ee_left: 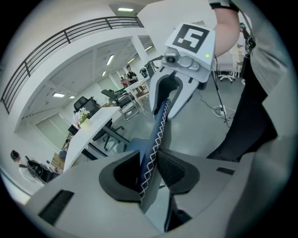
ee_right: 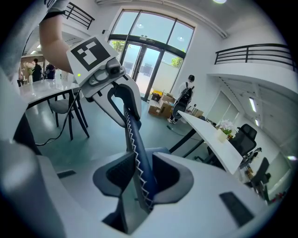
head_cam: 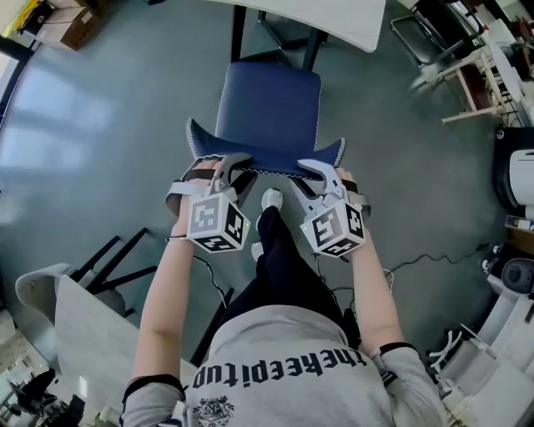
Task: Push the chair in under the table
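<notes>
Grey floor [head_cam: 100, 125]: chair [head_cam: 269, 104] stood near table [head_cam: 325, 17]; backrest clamped by left hand-held gripper [head_cam: 227, 163] and right hand-held gripper [head_cam: 315, 169].

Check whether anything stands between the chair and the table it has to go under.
No loose thing lies on the floor between the chair and the table. Only the table's dark legs stand near its front corners; whether it clears them cannot be told. The left gripper and right gripper clamp the backrest.
</notes>
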A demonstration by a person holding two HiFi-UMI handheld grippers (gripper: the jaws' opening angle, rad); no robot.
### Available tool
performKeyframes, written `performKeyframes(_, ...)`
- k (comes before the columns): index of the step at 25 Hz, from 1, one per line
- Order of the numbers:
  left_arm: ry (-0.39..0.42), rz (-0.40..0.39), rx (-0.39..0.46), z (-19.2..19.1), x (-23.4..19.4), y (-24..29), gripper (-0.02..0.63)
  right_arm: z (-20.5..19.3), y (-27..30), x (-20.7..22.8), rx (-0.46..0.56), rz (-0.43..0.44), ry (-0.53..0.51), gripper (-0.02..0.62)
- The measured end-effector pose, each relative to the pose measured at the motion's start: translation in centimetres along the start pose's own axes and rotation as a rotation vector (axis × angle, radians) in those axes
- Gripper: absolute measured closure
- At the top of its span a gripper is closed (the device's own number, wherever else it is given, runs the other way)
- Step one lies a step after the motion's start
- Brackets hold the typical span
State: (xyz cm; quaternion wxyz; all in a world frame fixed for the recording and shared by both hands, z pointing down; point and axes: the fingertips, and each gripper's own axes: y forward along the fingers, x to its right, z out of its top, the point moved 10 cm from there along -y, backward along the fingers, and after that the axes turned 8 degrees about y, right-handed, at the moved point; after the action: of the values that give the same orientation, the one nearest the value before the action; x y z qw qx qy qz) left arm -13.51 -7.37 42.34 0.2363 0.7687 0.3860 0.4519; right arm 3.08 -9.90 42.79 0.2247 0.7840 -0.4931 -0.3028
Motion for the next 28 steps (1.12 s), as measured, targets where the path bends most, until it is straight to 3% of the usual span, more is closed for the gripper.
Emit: performKeyframes(28, 0.014, -0.043, 0.016, -6.1, -9.6, 3.3, 0.48, 5.0, 7.9, 5.6, -0.006, 0.019, 0.017, 0.485)
